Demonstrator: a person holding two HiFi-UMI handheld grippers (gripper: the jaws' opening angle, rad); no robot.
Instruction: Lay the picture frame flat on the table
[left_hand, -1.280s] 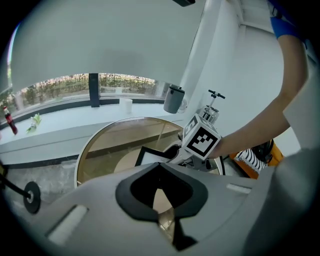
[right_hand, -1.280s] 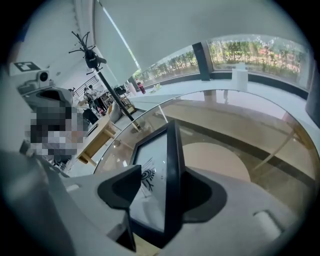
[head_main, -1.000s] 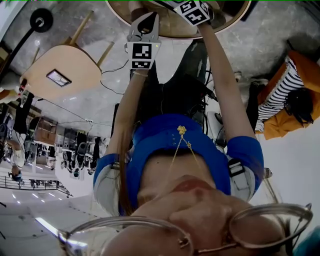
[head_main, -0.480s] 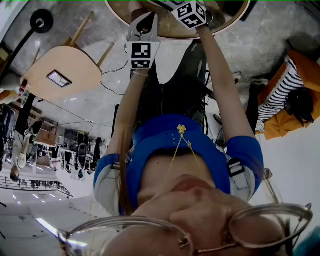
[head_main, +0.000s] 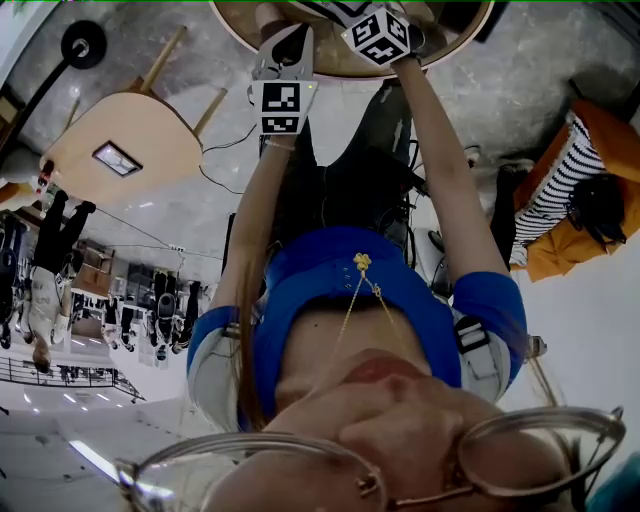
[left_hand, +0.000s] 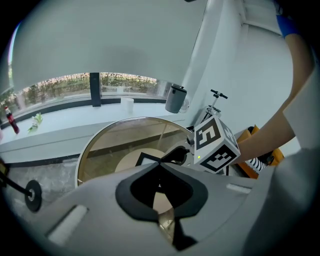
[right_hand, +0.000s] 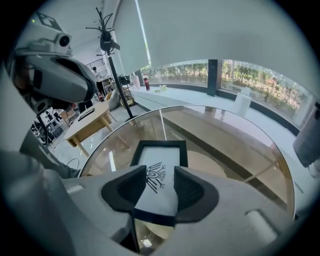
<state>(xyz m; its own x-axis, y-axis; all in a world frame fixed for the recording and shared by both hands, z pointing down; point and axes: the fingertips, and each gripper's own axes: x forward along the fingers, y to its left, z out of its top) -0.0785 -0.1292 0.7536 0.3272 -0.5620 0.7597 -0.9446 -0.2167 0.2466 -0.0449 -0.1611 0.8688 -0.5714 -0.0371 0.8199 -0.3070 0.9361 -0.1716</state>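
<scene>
Picture frame, black-edged with a dark line drawing on white, appeared to lie face up on the round glass table, toward the table's centre. The right hand-held gripper reached down over the table's near side. Its jaws had just been closing, and they were clamped on the frame's near end, whose edge filled the gap between the pads. The left hand-held gripper hung over the table beside it, jaws together with nothing between them.
</scene>
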